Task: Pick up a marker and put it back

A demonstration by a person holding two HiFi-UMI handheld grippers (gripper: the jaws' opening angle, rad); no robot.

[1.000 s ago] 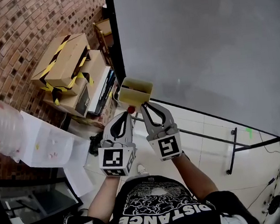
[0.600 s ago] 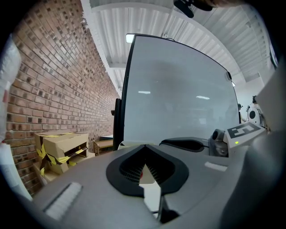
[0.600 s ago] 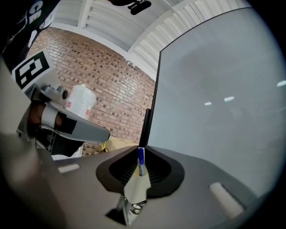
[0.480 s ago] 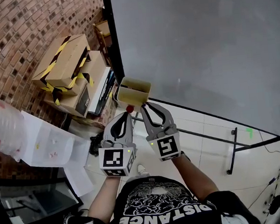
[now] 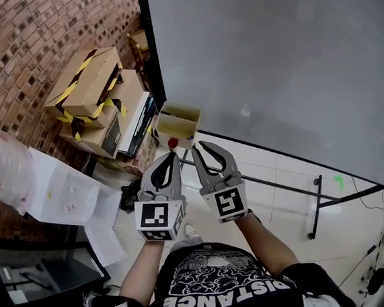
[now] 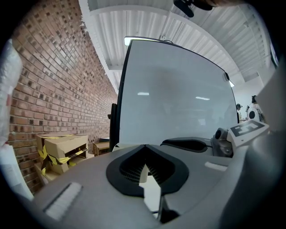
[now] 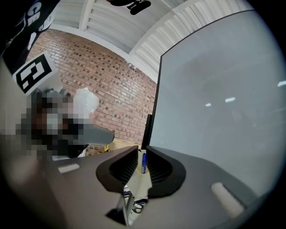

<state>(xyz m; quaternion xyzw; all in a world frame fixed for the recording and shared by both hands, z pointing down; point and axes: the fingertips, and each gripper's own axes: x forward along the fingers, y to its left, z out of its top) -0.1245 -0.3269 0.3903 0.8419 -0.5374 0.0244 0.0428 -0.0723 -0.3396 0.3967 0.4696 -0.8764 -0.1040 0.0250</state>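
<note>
A cream marker tray [image 5: 179, 122] hangs at the lower left corner of the whiteboard [image 5: 271, 61]. In the right gripper view a blue marker [image 7: 143, 163] stands upright in that tray, seen through the narrow gap between the jaws and well beyond them. My right gripper [image 5: 202, 145] is slightly open and empty, just below the tray's right end. My left gripper [image 5: 172, 156] is shut on nothing, its tips pointing at a small red object [image 5: 173, 142] under the tray's near edge. I cannot tell whether the tips touch it. The left gripper view shows only cream [image 6: 144, 173] behind the shut jaws.
Cardboard boxes [image 5: 87, 85] with yellow-black tape are stacked against the brick wall [image 5: 6, 52] on the left. Loose papers [image 5: 68, 195] lie on the floor below them. The whiteboard stand's black bars [image 5: 283, 184] run across the tiled floor to the right.
Both grippers have drawn back a little from the tray. The right gripper's tips were at the tray's edge; a small gap separates them now. The jaws look unchanged.
</note>
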